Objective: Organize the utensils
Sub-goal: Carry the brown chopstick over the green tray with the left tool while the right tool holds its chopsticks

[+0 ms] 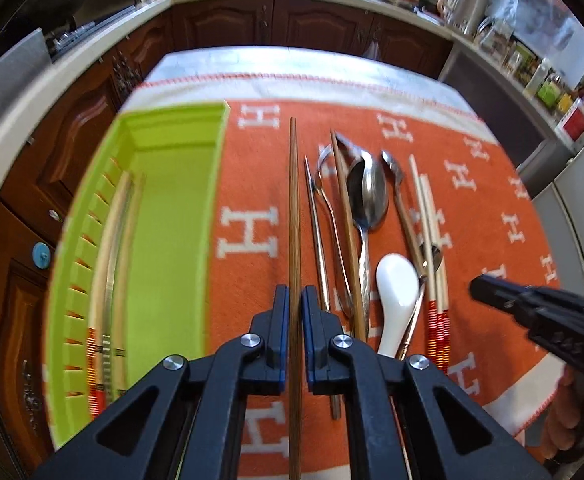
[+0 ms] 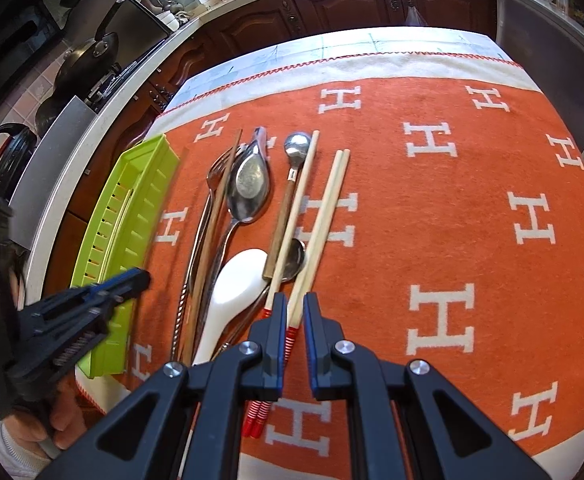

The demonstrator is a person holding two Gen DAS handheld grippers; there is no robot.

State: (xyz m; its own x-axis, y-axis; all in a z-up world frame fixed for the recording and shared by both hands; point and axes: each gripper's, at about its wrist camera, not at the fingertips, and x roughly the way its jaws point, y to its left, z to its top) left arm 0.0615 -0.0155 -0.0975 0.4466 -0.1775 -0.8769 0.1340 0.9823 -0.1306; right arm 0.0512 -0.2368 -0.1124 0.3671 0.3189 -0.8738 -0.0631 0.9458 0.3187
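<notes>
My left gripper (image 1: pixel 295 300) is shut on a brown wooden chopstick (image 1: pixel 294 208) and holds it lengthwise beside the green tray (image 1: pixel 172 216). The tray holds pale chopsticks with red-striped ends (image 1: pixel 108 240) along its left side. My right gripper (image 2: pixel 294 308) is open, its jaws standing either side of pale red-tipped chopsticks (image 2: pixel 323 208) on the orange cloth (image 2: pixel 451 208). Between them lie a steel spoon (image 2: pixel 248 188), a white ceramic spoon (image 2: pixel 232 292), a fork (image 2: pixel 214 176), a brown chopstick (image 2: pixel 216 216) and a wooden-handled spoon (image 2: pixel 288 196). My right gripper also shows in the left wrist view (image 1: pixel 479 290).
The cloth with white H letters covers a table; its far edge (image 1: pixel 292 76) faces dark wooden cabinets (image 1: pixel 311 20). A stove with pans (image 2: pixel 88 60) stands to the left. My left gripper shows at the left in the right wrist view (image 2: pixel 140 278).
</notes>
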